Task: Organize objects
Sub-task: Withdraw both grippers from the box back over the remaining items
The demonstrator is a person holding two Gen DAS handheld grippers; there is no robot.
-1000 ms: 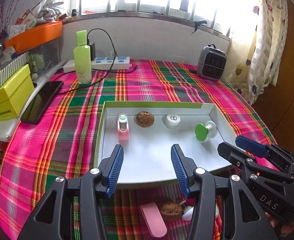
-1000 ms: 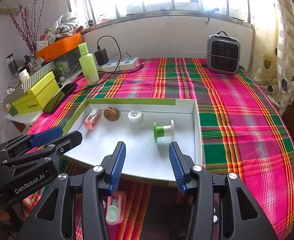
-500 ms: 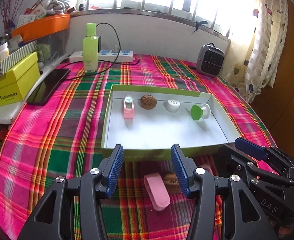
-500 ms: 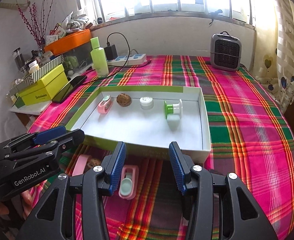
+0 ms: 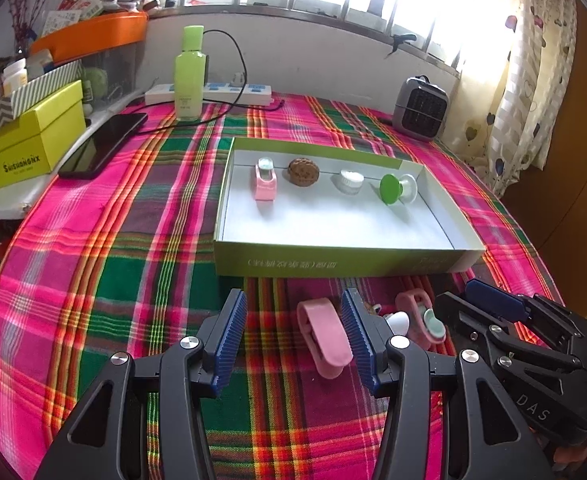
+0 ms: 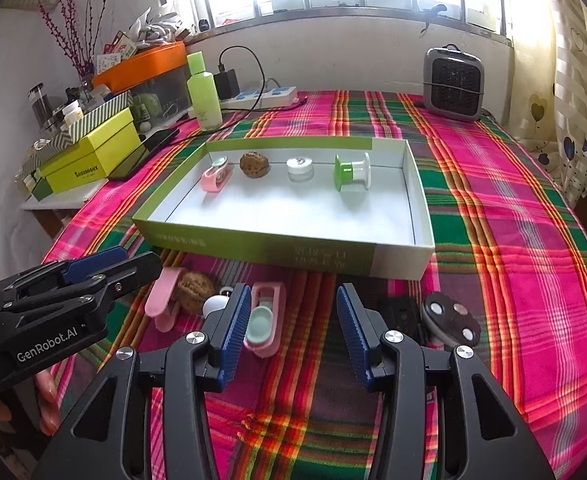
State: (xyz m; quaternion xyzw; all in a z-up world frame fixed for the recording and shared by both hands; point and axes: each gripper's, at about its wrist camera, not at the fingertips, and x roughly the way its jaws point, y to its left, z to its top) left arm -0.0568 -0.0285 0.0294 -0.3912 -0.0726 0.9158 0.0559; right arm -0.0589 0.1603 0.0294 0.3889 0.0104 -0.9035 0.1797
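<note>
your left gripper hangs with its jaws spread and nothing clamped; the plain pink clip lies on the plaid cloth between the blue pads, nearer the right one. your right gripper is likewise released and empty, and the pink clip with the mint insert sits just beside its left pad, partly behind it

the shallow box lies just beyond, already holding a pink clip, a walnut, a white cap and a green spool in a row along its far wall. a loose walnut and a small white piece lie near the clips on the near side of the box

to pick the plain clip well, shift the left gripper a little right so the clip is centred, lower until the pads flank its long sides, then close. it looks smooth and slim, so it may skid or twist if caught off centre. keep the two grippers apart; they are close here, and the loose walnut could roll if nudged
</note>
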